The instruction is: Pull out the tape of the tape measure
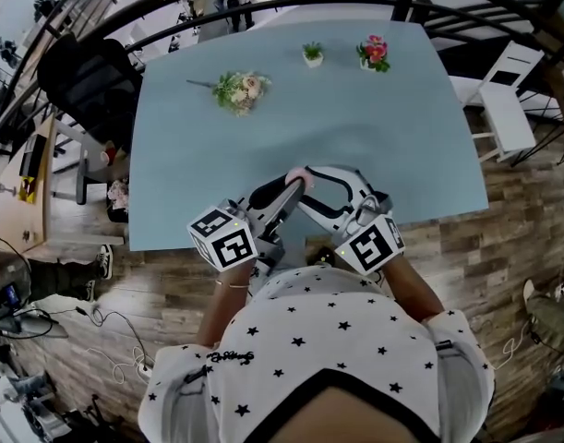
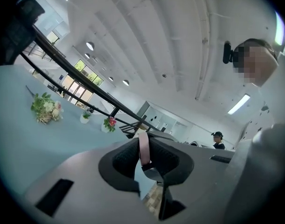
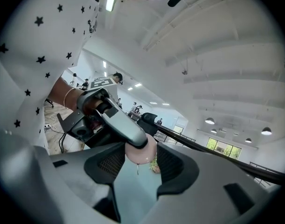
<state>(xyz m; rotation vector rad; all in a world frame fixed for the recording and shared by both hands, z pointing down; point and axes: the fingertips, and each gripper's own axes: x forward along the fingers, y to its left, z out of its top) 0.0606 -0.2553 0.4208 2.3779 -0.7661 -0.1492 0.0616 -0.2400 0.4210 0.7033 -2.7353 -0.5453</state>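
Just above the front edge of the pale blue table, both grippers meet at a small round pink tape measure. My right gripper is shut on its case, and in the right gripper view the pink case sits squeezed between the two dark pads. My left gripper comes in from the left. In the left gripper view a thin pink strip with a dark tab stands edge-on between its pads, which close on it. One left finger covers the top of the case.
Towards the far side of the table lie a flower bouquet, a small potted plant and a pot of pink flowers. A white chair stands to the right and a black chair to the left.
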